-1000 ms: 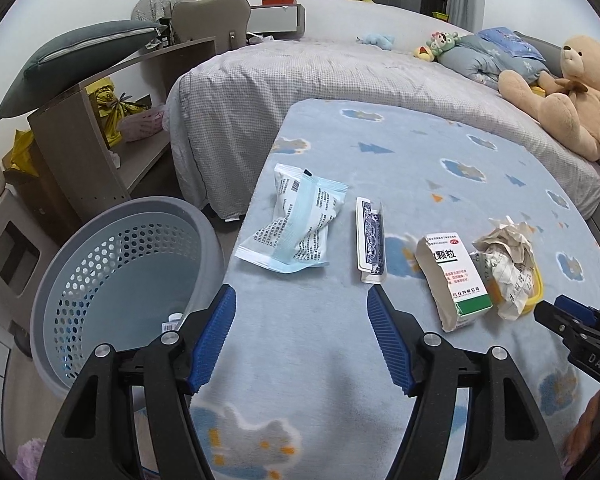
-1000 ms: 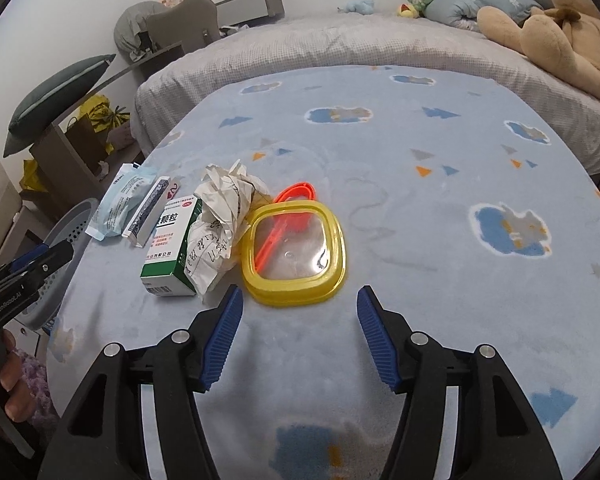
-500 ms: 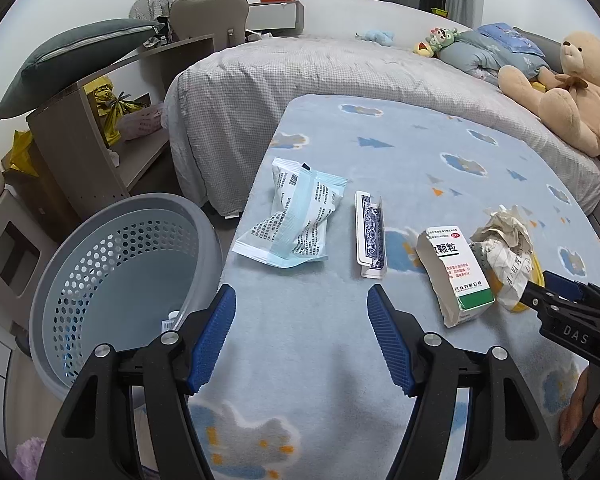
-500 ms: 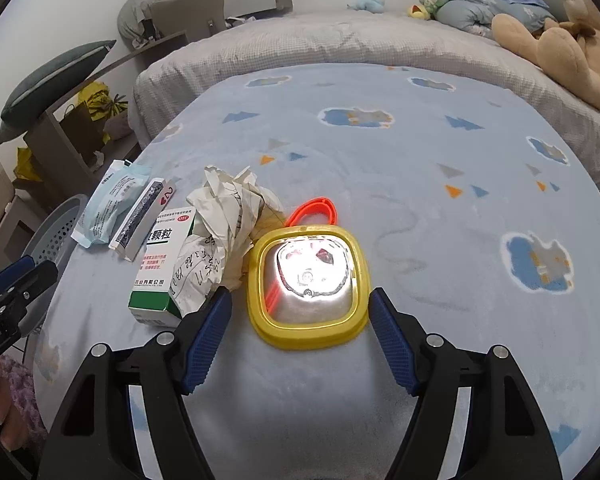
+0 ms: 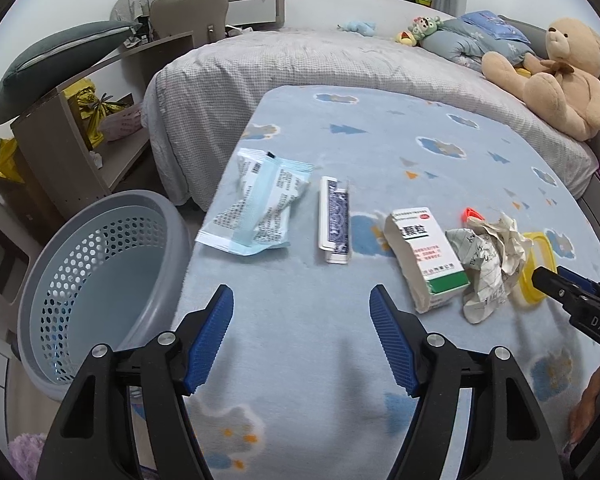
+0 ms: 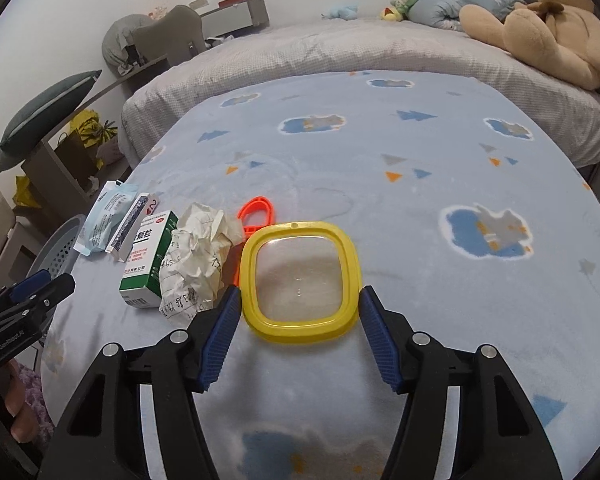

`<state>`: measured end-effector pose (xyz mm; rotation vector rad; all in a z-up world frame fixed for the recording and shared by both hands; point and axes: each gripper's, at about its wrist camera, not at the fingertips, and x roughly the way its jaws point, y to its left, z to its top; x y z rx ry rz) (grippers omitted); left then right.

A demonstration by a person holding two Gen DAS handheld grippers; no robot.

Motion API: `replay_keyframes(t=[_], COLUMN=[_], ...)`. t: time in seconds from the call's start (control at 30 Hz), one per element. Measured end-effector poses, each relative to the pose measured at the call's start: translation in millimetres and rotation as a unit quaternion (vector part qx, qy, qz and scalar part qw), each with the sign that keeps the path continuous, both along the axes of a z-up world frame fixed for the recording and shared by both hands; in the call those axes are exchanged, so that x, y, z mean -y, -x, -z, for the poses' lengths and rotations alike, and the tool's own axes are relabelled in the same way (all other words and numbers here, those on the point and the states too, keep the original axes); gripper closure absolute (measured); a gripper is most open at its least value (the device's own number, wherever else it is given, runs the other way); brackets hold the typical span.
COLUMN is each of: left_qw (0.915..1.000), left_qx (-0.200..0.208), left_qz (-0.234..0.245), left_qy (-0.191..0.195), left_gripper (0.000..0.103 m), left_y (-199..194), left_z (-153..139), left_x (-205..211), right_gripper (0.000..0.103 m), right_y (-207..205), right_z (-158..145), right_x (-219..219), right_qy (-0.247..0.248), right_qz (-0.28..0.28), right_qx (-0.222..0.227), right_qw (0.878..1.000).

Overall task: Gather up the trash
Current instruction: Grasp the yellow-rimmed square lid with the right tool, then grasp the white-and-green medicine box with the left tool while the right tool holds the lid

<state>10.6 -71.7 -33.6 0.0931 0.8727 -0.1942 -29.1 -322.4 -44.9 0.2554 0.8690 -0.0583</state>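
Round light-blue cloud-print fleece surface (image 5: 380, 152): left edge drops to floor at 9 o'clock; grey perforated plastic laundry basket (image 5: 100, 280) stands there, nothing visible inside. Far half of fleece bare, open for moving.

Trash in row: blue-white plastic pouch (image 5: 260, 208), slim navy-patterned card box (image 5: 334, 220), green-white medicine carton (image 5: 424, 256), crumpled white paper (image 5: 488, 260), yellow-rimmed clear square lid (image 6: 300, 276), orange plastic loop (image 6: 256, 210).

Left gripper (image 5: 302, 340): fingers spread, nothing between. Right gripper (image 6: 300, 328): jaws just closing, straddling lid; contact unclear.
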Motion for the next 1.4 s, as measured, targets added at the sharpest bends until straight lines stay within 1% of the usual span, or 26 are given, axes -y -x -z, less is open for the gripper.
replay_keyframes(t=[0.13, 0.27, 0.4, 0.57, 0.67, 0.73, 1.03, 1.17, 1.4], left_qw=[0.9999, 0.9998, 0.9995, 0.9986, 0.9979, 0.9976, 0.9967, 0.9966, 0.9967], left_qx=[-0.005, -0.014, -0.017, -0.041, -0.055, -0.059, -0.072, -0.074, -0.075], left_qz=[0.009, 0.015, 0.025, 0.033, 0.036, 0.034, 0.038, 0.035, 0.031], left_qy=[-0.008, 0.0, -0.003, -0.004, 0.002, -0.004, -0.003, -0.009, 0.0], left_gripper=[0.035, 0.035, 0.035, 0.035, 0.035, 0.035, 0.034, 0.034, 0.035], left_y=[0, -2, -7, -16, -23, -27, -34, -36, -42], left_z=[1, 1, 1, 8, 10, 13, 17, 23, 27], left_x=[17, 34, 51, 70, 75, 79, 91, 92, 91], right_gripper=[0.044, 0.044, 0.044, 0.044, 0.044, 0.044, 0.044, 0.044, 0.044], right_y=[12, 19, 23, 26, 27, 28, 33, 34, 35], right_z=[-1, -5, -7, -5, -5, -5, -8, -9, -9], right_x=[16, 23, 26, 30, 31, 32, 39, 40, 41], right_qy=[-0.018, -0.024, -0.035, -0.05, -0.053, -0.058, -0.07, -0.073, -0.074], right_qz=[0.009, 0.01, 0.006, -0.001, -0.003, -0.004, -0.001, -0.001, -0.002], right_qx=[0.009, 0.023, 0.034, 0.041, 0.044, 0.047, 0.058, 0.06, 0.06], right_qw=[1.0, 0.999, 0.999, 0.998, 0.998, 0.997, 0.996, 0.996, 0.995])
